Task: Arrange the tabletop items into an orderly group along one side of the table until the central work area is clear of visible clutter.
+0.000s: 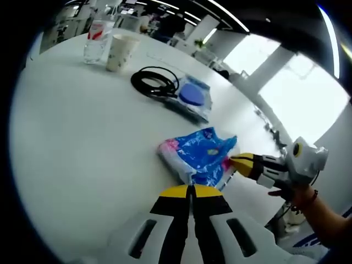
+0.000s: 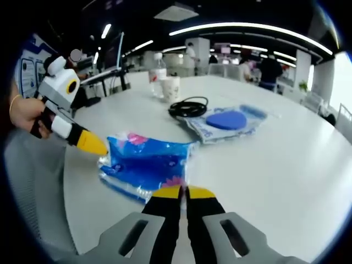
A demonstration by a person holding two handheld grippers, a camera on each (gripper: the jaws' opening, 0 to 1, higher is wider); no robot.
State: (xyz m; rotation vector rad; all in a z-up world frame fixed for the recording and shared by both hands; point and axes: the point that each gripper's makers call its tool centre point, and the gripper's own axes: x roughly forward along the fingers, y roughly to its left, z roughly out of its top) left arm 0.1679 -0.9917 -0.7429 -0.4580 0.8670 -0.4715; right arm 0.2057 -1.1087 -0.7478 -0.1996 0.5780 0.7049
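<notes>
A blue and pink plastic packet (image 1: pixel 201 154) (image 2: pixel 146 162) lies flat near the edge of the white table (image 1: pixel 82 143) (image 2: pixel 275 176). My left gripper (image 1: pixel 191 190) (image 2: pixel 100 148) is shut, with its yellow tips against one side of the packet; I cannot tell whether any film is pinched. On the opposite side, my right gripper (image 2: pixel 184 191) (image 1: pixel 233 160) is shut with the packet's edge running into its jaws. Farther along the table are a black cable coil (image 1: pixel 155 82) (image 2: pixel 188 107) and a clear bag holding a blue disc (image 1: pixel 192 94) (image 2: pixel 228 120).
A paper cup (image 1: pixel 121 52) (image 2: pixel 171 88) and a water bottle (image 1: pixel 98 38) (image 2: pixel 158 74) stand together at the table's far side. A grey chair (image 2: pixel 27 181) sits beside the table edge. Hands (image 1: pixel 300 192) (image 2: pixel 25 113) hold the grippers. People stand in the distance.
</notes>
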